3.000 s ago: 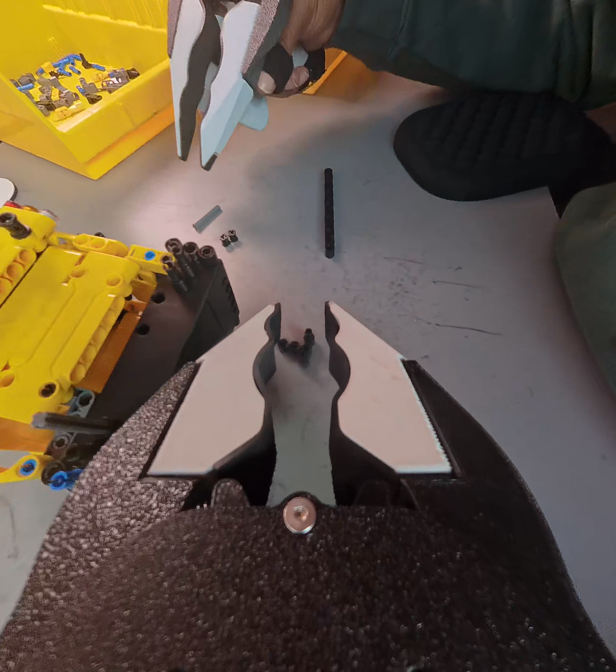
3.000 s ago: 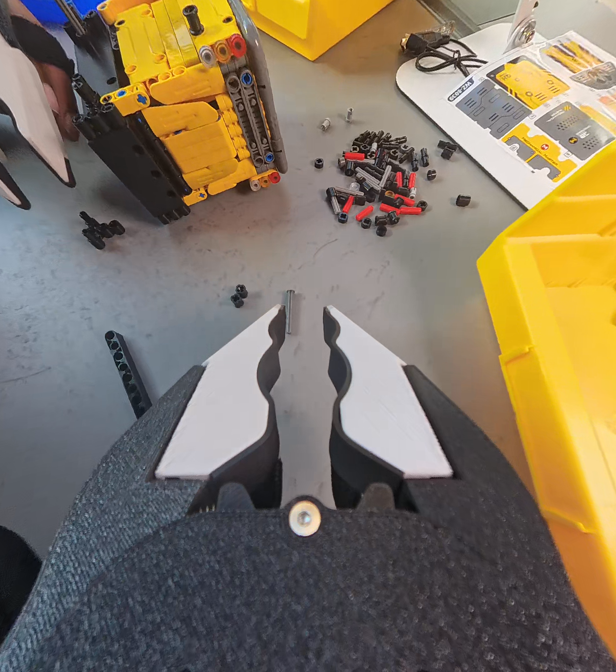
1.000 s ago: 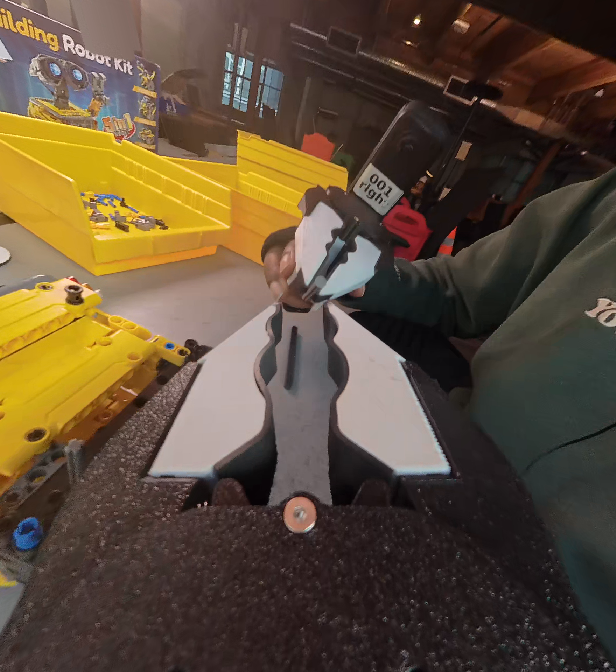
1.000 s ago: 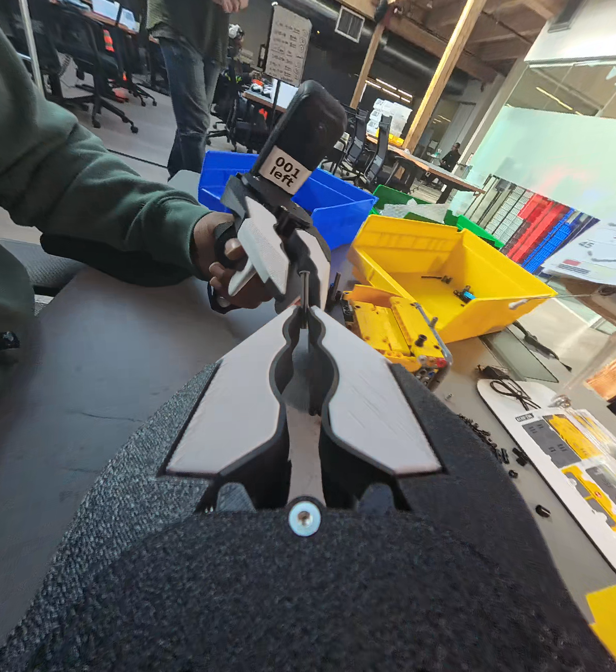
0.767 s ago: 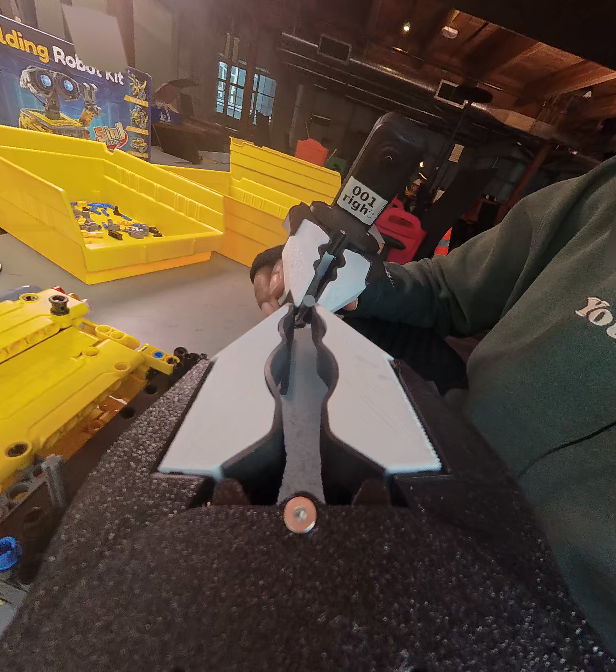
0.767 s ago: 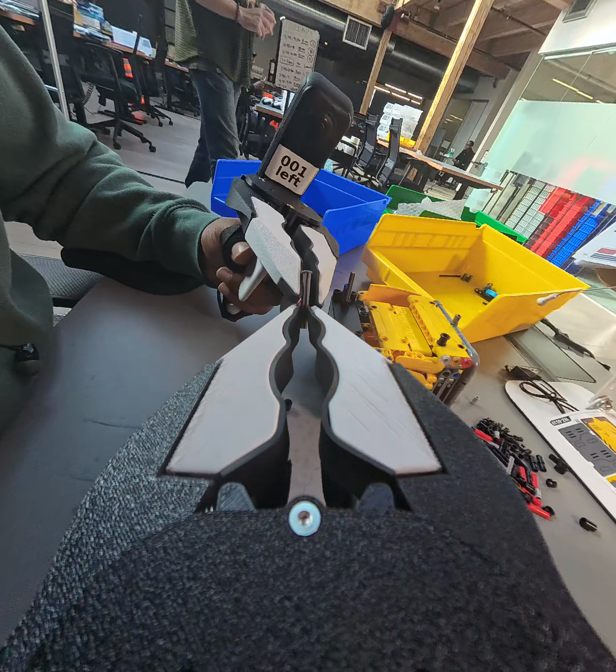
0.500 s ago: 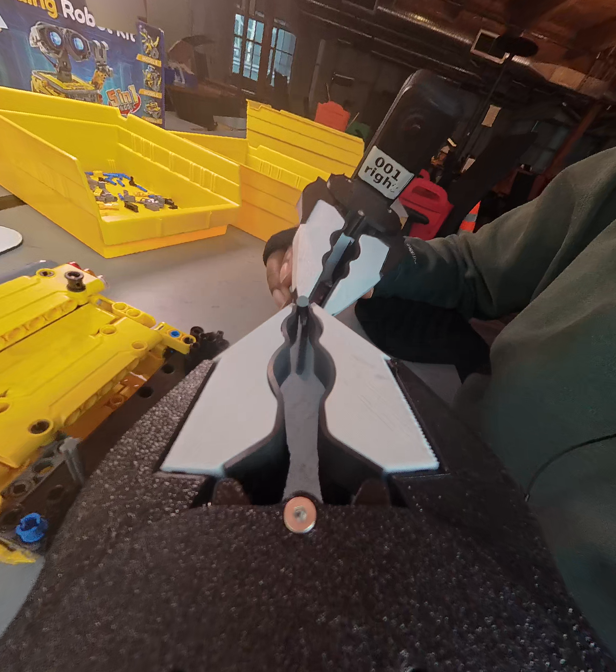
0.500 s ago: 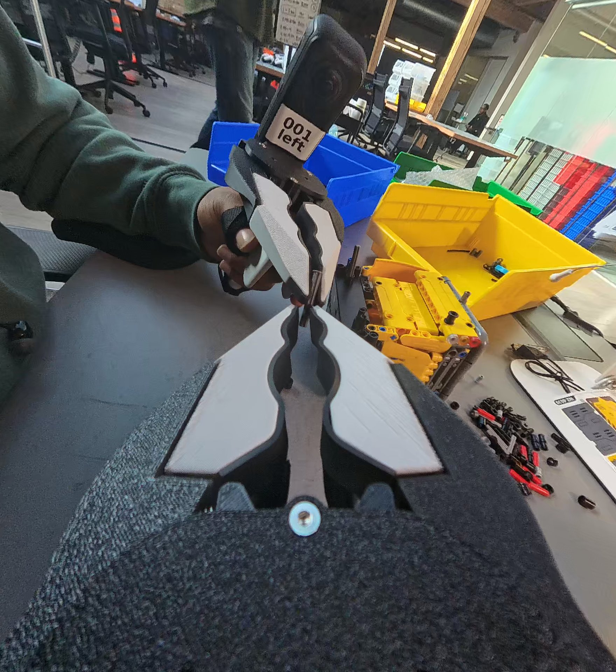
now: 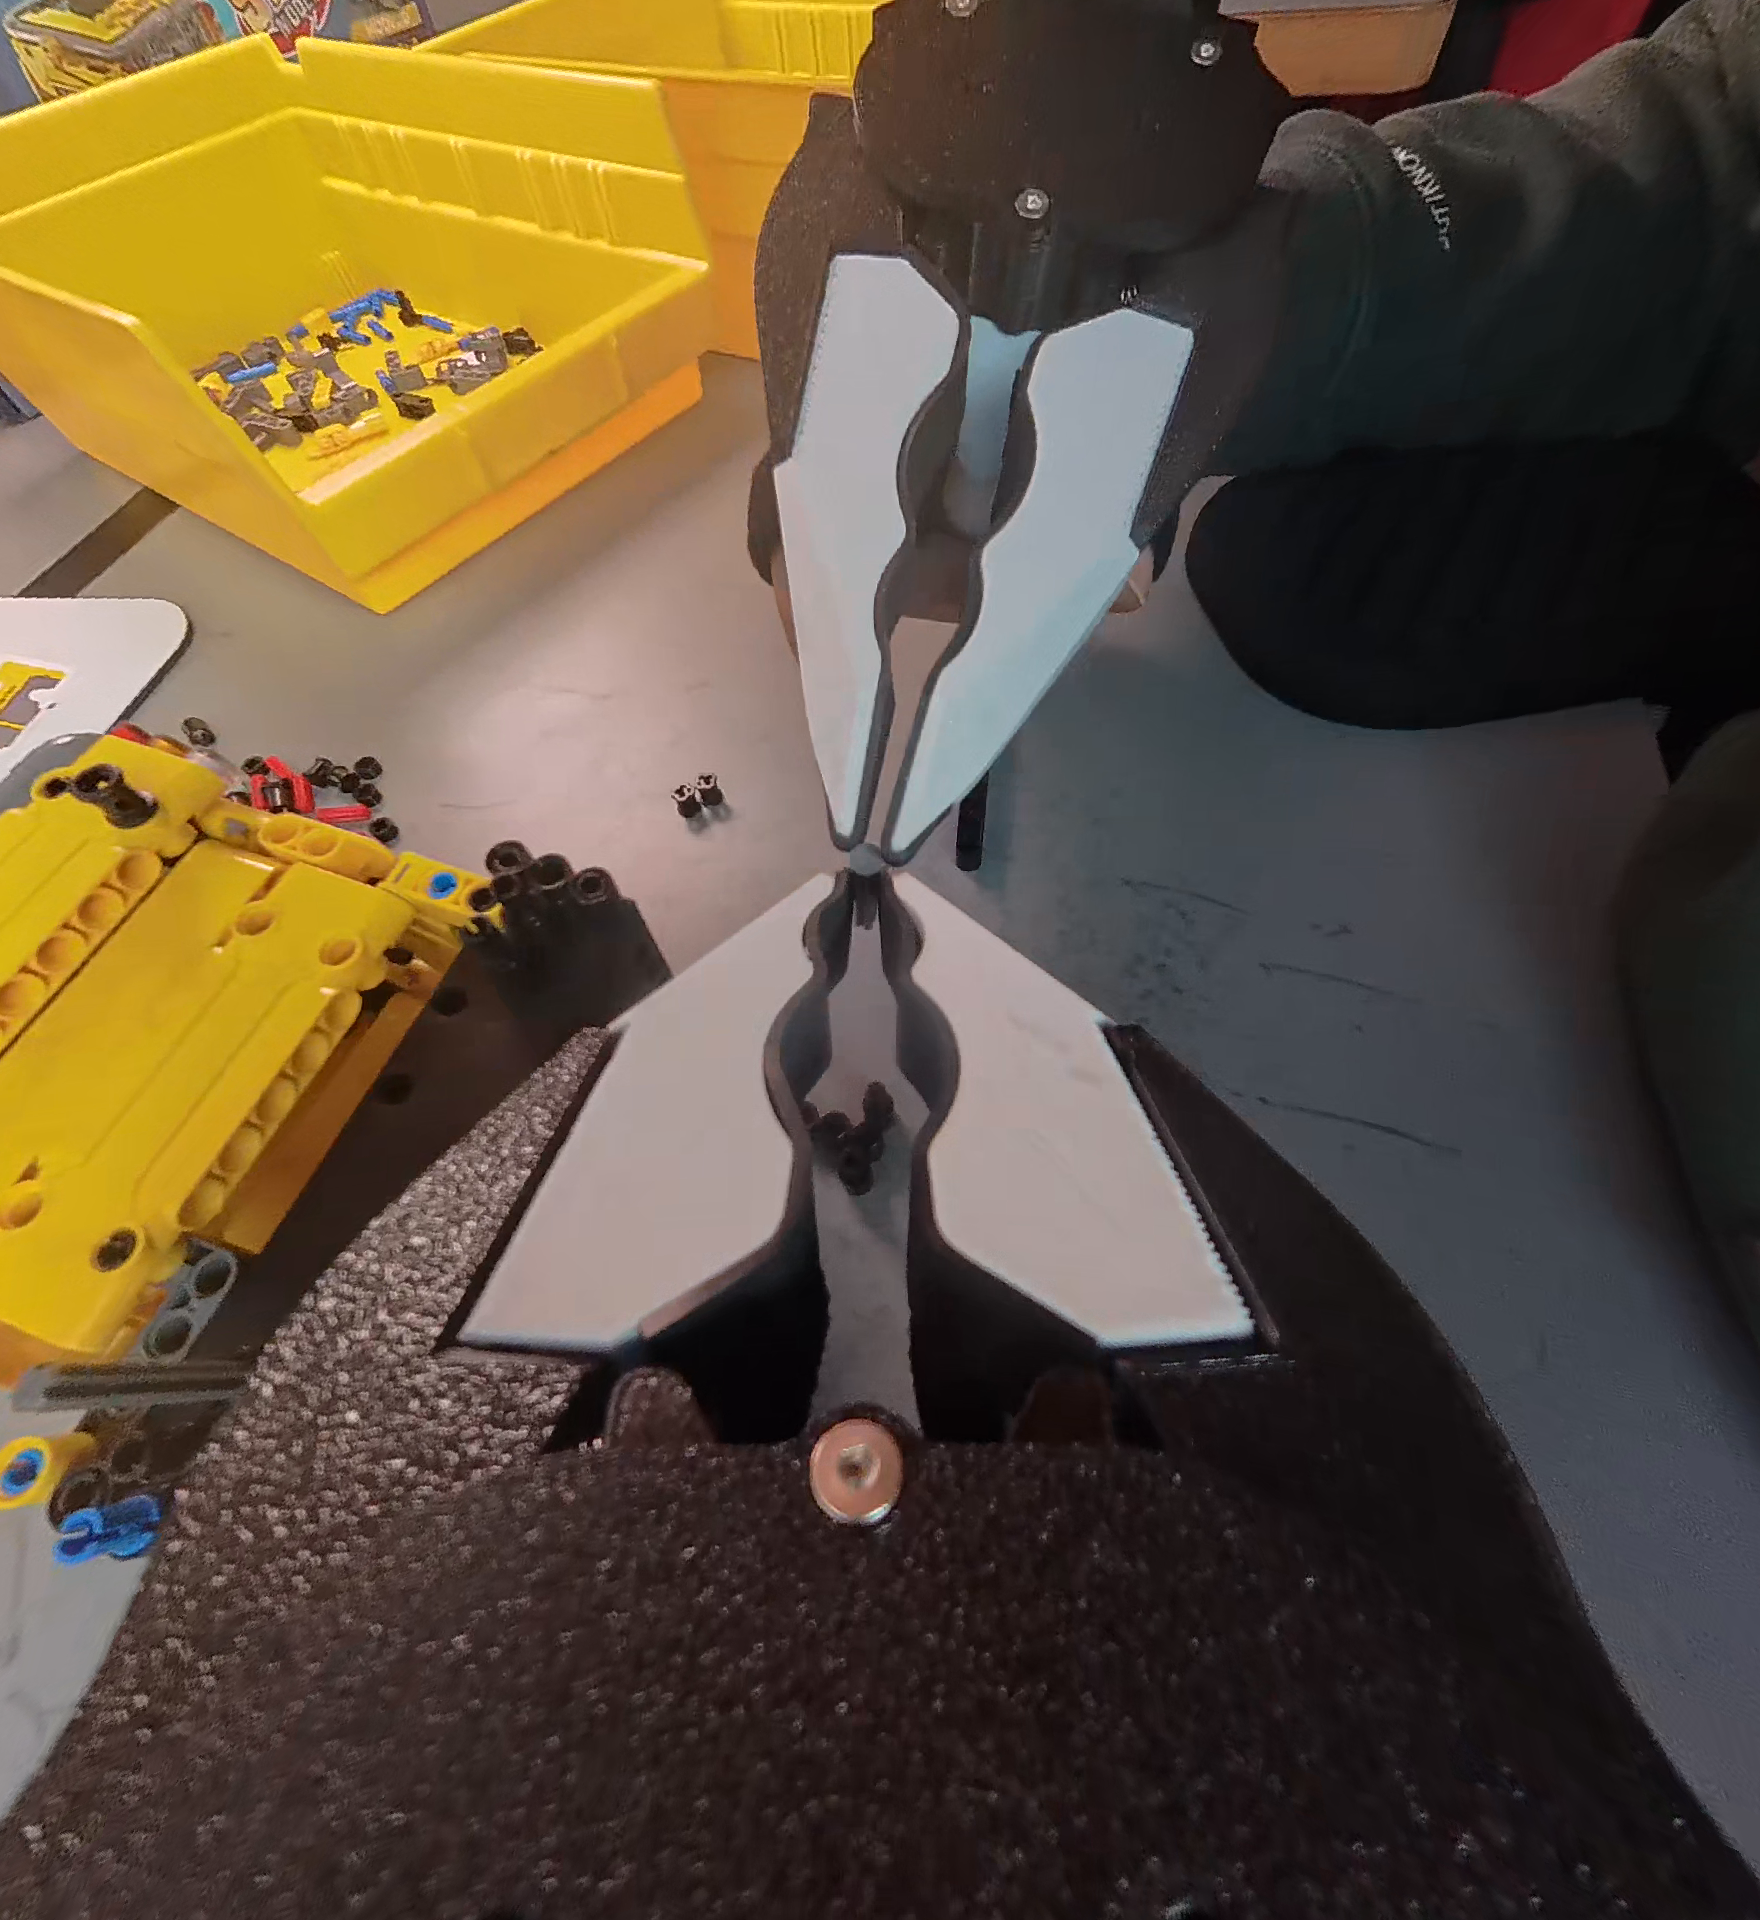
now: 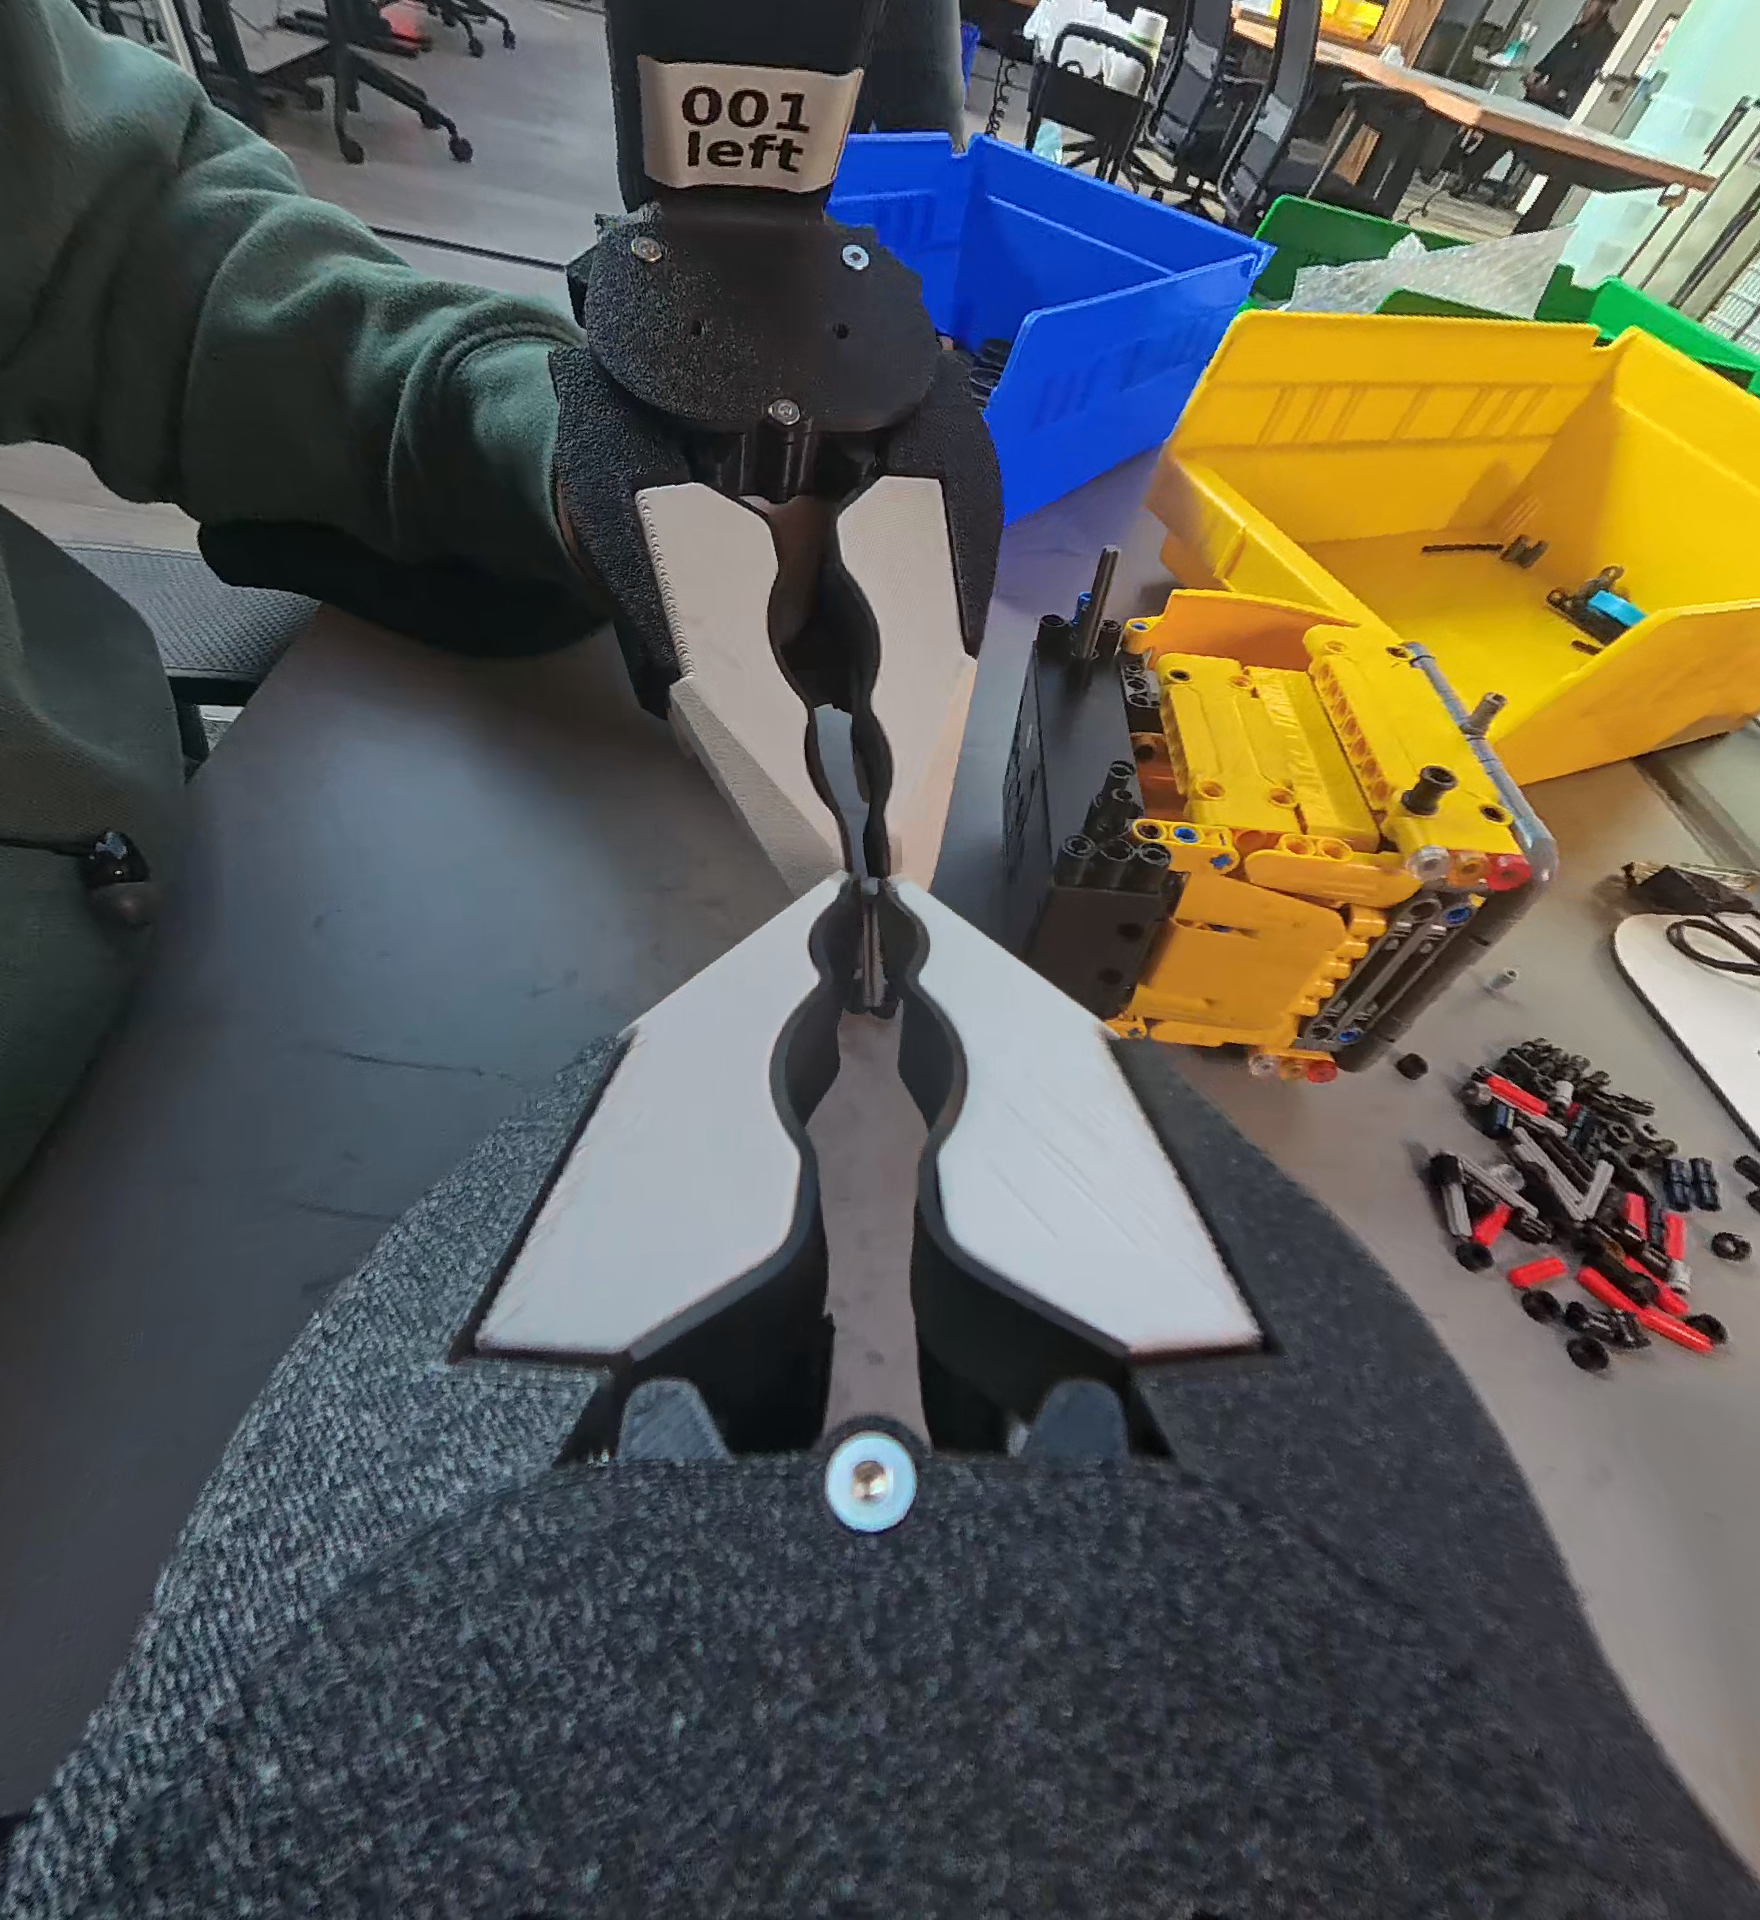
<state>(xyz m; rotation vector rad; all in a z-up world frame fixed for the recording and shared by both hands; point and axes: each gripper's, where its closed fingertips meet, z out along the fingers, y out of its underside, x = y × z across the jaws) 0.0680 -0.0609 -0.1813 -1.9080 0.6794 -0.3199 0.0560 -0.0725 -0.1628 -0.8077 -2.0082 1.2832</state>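
Both views have tipped down toward the grey table [image 9: 1271, 1039] since half a second ago. At near left lies the yellow model [image 9: 180, 1039]. At centre, the left gripper [image 9: 860, 896] and right gripper [image 9: 863, 844] meet tip to tip above the table, each pinching one end of the thin grey axle [image 10: 868, 961]. In my judgement, an uneven squeeze or misalignment could flick it among the loose pins [image 10: 1572, 1236]. A white sticker [image 10: 746, 125] on the left gripper's handle and a printed sheet [image 10: 1728, 1049] at far right both carry writing.

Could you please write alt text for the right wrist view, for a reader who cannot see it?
Two white-fingered grippers meet tip to tip above a grey table, the right gripper shut on a thin dark grey rod and the left gripper facing it. A yellow and black brick model stands right.
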